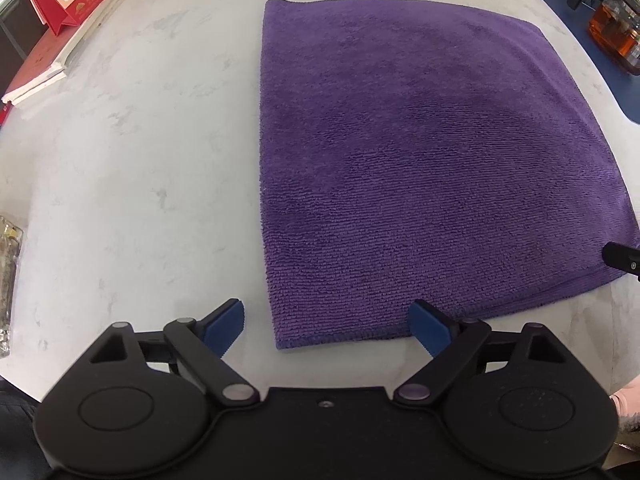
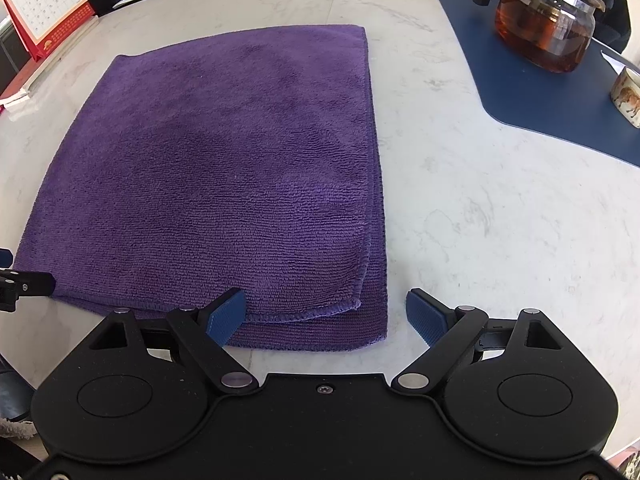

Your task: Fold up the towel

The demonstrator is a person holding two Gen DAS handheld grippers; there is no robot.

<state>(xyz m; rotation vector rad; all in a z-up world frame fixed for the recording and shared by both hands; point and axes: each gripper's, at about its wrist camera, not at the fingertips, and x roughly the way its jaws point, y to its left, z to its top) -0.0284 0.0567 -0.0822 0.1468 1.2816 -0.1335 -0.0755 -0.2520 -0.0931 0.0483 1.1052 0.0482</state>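
The worktop (image 2: 460, 200), a pale marbled slab, carries everything here, and its middle is given over to the purple towel (image 2: 224, 168), which lies flat and square. The towel is already doubled: along its right edge and at the near right corner two layers show, the upper one set slightly back from the lower, so at least one fold is in it. That fits two readings, a towel folded once with a further fold to come, or a towel folded as far as wanted with the tools drawn back from it; the pictures do not settle which. A dark blue mat (image 2: 540, 92) sits at the far right, likely there to keep the glass teapot (image 2: 548, 24) of amber tea and a small patterned cup (image 2: 628, 96) off the stone and away from the cloth. At the far left a red desk calendar (image 2: 44, 4) stands beside a stack of books (image 1: 68, 56), pushed to the edge, which leaves room for the cloth. The left hand-held gripper (image 1: 326, 326) hovers at the towel's near left corner with its blue pads (image 1: 224, 326) spread wide and nothing between them. The right hand-held gripper (image 2: 326, 316) is likewise spread apart and empty, straddling the near right corner where the layered edges meet, a place from which both layers could be pinched at once.
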